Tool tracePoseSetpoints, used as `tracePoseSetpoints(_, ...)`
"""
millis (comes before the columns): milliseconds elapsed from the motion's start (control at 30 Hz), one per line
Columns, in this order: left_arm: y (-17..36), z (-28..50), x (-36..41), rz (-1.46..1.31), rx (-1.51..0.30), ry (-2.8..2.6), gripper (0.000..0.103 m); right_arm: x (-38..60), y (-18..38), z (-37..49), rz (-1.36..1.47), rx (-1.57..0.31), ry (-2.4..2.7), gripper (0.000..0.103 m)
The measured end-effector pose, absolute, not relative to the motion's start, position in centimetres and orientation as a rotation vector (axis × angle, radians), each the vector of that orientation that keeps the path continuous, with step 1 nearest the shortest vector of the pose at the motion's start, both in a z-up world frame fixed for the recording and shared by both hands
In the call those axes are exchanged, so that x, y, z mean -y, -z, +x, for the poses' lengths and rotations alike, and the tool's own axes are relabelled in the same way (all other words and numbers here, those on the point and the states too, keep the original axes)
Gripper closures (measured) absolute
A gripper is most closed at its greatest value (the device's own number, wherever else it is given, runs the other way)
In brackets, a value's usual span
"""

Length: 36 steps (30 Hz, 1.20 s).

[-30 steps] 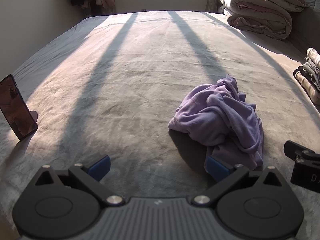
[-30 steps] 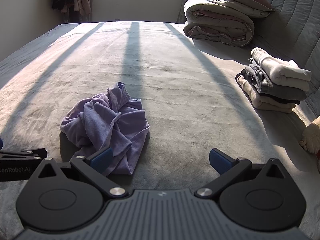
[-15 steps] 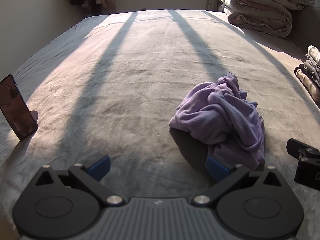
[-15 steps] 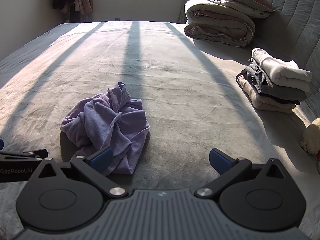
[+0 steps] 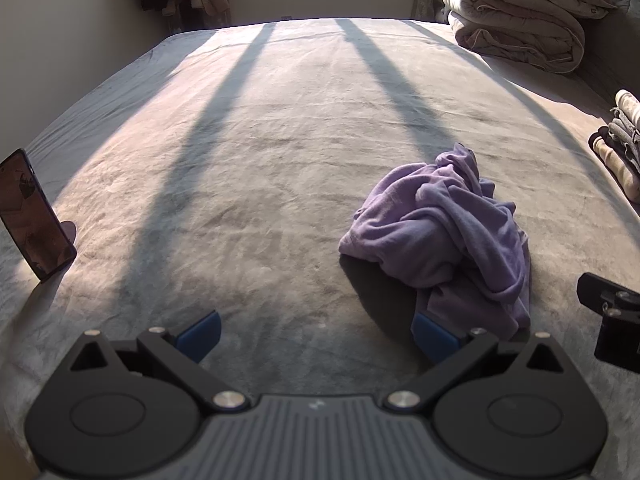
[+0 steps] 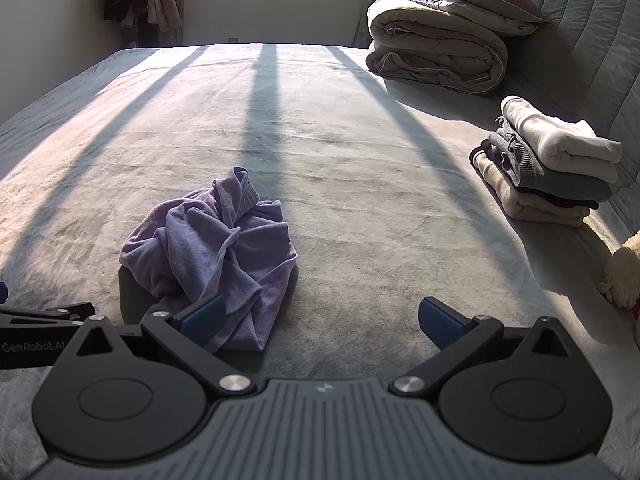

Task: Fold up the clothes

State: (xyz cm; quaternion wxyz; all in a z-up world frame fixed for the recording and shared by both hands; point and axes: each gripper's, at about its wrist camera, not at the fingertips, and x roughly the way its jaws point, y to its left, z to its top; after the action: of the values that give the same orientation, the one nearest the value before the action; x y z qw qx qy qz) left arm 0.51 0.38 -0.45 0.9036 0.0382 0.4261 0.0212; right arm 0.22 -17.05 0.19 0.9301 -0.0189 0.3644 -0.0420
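Observation:
A crumpled purple garment [image 5: 444, 236] [image 6: 212, 248] lies in a heap on the grey bed [image 5: 260, 152] [image 6: 360, 184]. My left gripper [image 5: 316, 332] is open, low over the bed, with its right blue fingertip just at the heap's near edge. My right gripper [image 6: 320, 320] is open too, and its left blue fingertip sits against the heap's near right edge. Nothing is between either pair of fingers. Each gripper shows at the side of the other's view.
A stack of folded clothes [image 6: 548, 164] rests at the right side of the bed. Folded quilts and pillows [image 6: 440, 40] are piled at the far right. A phone [image 5: 30, 216] stands propped at the left edge. A plush toy [image 6: 624, 272] lies at the right.
Both grippers have drifted slightly; the purple heap sits a little farther from them in both views. The fingers stay open and the garment has not been touched.

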Motion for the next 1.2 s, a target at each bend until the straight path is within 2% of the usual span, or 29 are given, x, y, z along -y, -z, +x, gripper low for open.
tracePoseSetpoints(1200, 0.57, 0.94, -0.81, 0.069, -0.897, -0.036, 0.001, 17.03, 0.03, 0.32, -0.045, -0.756, 0.081, 0.0)
